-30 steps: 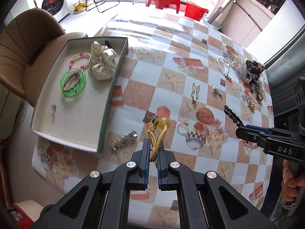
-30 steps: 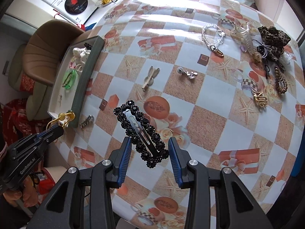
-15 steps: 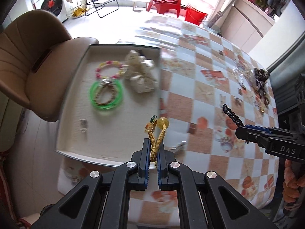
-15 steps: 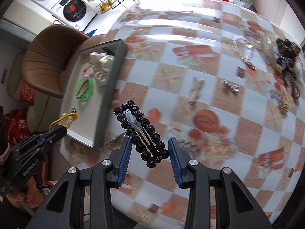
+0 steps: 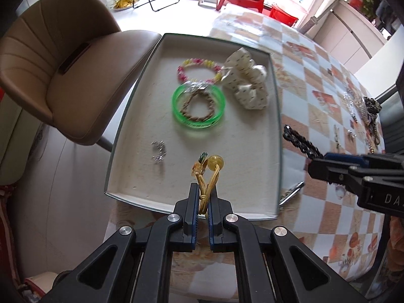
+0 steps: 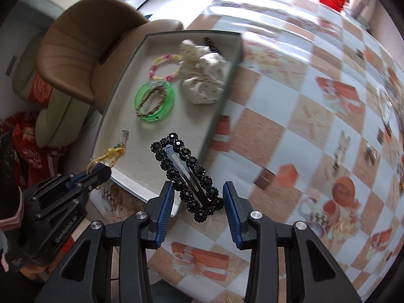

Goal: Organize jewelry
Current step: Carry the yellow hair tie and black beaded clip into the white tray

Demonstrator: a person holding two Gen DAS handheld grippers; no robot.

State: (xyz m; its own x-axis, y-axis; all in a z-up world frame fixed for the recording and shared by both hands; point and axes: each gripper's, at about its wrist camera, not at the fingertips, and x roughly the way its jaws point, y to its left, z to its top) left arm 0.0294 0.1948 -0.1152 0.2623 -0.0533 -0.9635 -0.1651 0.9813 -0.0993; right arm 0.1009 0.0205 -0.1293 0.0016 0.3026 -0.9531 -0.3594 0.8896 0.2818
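My left gripper [image 5: 204, 189] is shut on a yellow cord hair tie [image 5: 209, 171] with a yellow bead, hanging over the near part of the grey tray [image 5: 126, 116]. My right gripper [image 6: 198, 192] is shut on a black beaded hair clip [image 6: 186, 174], held slantwise over the tray's [image 6: 222, 96] near right edge. In the tray lie a green bangle [image 5: 198, 106] with a brown braided band inside it, a pink-yellow bead bracelet [image 5: 198, 69], a white scrunchie [image 5: 246, 83] and a small silver piece [image 5: 158, 149]. The left wrist view shows the right gripper [image 5: 328, 166] at its right side.
A brown padded chair [image 5: 63, 58] stands against the tray's left side. A silver clip [image 5: 291, 192] lies on the checkered tablecloth just right of the tray. More jewelry [image 5: 366, 111] is heaped at the table's far right. A hand [image 5: 396, 240] holds the right gripper.
Both grippers have travelled left across the table and now hang over the tray. Each still holds its piece the same way.
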